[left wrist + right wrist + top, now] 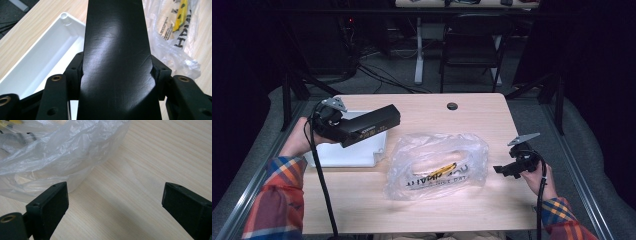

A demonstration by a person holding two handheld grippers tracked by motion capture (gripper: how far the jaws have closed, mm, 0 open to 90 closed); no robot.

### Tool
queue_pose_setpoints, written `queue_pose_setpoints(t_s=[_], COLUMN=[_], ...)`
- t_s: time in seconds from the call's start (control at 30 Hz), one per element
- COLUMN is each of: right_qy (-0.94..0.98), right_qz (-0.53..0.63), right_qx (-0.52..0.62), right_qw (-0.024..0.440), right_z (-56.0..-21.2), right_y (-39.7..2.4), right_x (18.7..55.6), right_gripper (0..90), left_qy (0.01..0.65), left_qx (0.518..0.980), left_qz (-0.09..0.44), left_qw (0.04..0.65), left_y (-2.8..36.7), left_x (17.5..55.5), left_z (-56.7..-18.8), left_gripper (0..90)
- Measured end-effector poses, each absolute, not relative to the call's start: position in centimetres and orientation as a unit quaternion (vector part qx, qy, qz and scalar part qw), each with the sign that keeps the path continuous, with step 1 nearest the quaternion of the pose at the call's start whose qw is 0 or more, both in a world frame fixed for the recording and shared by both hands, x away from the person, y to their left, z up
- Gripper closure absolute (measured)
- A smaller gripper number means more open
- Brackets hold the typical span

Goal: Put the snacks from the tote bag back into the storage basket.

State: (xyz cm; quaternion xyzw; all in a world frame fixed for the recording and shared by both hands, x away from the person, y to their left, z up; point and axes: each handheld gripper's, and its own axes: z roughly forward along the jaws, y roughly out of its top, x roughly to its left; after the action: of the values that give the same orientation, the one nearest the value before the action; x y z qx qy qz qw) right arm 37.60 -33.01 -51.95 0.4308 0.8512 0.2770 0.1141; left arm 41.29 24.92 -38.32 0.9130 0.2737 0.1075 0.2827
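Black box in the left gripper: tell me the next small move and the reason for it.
Probably carry the black box on toward the plastic bag. The left gripper is clamped on it above the white tray, while the bag lies beside the tray on the table. The right gripper, open and empty near the bag's edge, could then lift its rim.

a black folding chair (473, 42) and white desk leg (418, 50) stand beyond the table (422, 107).
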Motion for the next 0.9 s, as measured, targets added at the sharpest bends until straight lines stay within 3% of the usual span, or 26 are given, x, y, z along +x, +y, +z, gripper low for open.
queue_pose_setpoints(t_s=[0.43, 0.9], right_qy=[0.848, 0.850], right_qz=[0.272, 0.271], right_qx=[0.441, 0.439], right_qw=[0.114, 0.110], right_z=[-52.0, -52.2], right_y=[-33.9, -33.8], right_x=[37.1, 37.3], right_gripper=[6.7, 6.7], left_qy=[0.300, 0.317], left_qx=[0.907, 0.897], left_qz=[0.111, 0.099], left_qw=[0.274, 0.293], left_y=[29.2, 31.3], left_x=[42.1, 43.2], left_z=[-39.8, -43.9], left_gripper=[43.1, 43.0])
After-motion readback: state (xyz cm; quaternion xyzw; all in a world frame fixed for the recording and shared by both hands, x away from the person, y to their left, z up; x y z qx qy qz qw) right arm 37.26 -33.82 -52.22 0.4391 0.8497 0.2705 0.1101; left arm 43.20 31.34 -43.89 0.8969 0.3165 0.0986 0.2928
